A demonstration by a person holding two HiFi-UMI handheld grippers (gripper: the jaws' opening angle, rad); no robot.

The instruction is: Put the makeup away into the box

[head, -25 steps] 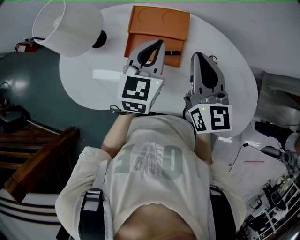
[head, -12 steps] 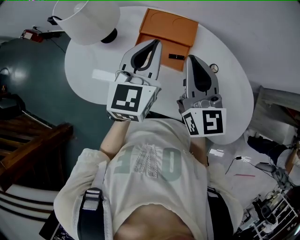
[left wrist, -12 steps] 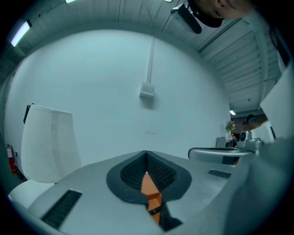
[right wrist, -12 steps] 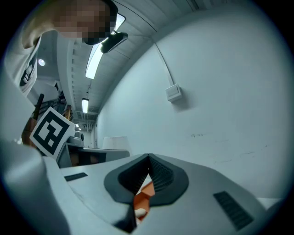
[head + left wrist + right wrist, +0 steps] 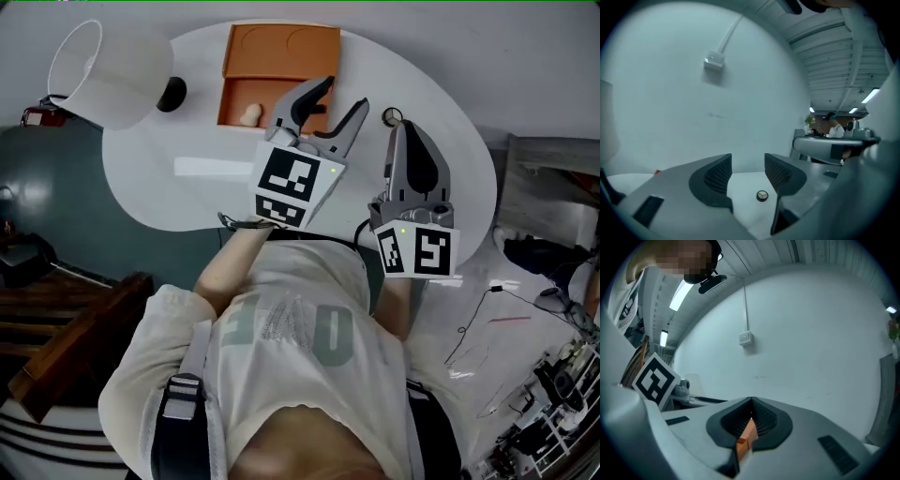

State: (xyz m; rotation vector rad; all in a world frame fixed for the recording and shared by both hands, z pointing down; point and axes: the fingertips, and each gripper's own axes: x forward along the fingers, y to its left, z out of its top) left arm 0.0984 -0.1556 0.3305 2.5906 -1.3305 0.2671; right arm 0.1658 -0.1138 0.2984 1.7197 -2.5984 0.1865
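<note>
The left gripper [image 5: 342,94] is held over the white surface [image 5: 169,187] with its jaws apart; they have just been opening and nothing is gripped between them. In the left gripper view a small round compact [image 5: 761,196] is seen through the gap, lying on the surface beyond the jaws and untouched. In the head view the compact [image 5: 392,116] lies just beside the tip of the right gripper [image 5: 405,129], outside the orange box [image 5: 281,47]. The box stands open, its right part covered by the left gripper; a pale item [image 5: 248,114] inside it is too small to be identified. The jaws of the right gripper are pressed together, and an orange sliver [image 5: 749,434] is glimpsed in their slit; what it belongs to cannot be told.
</note>
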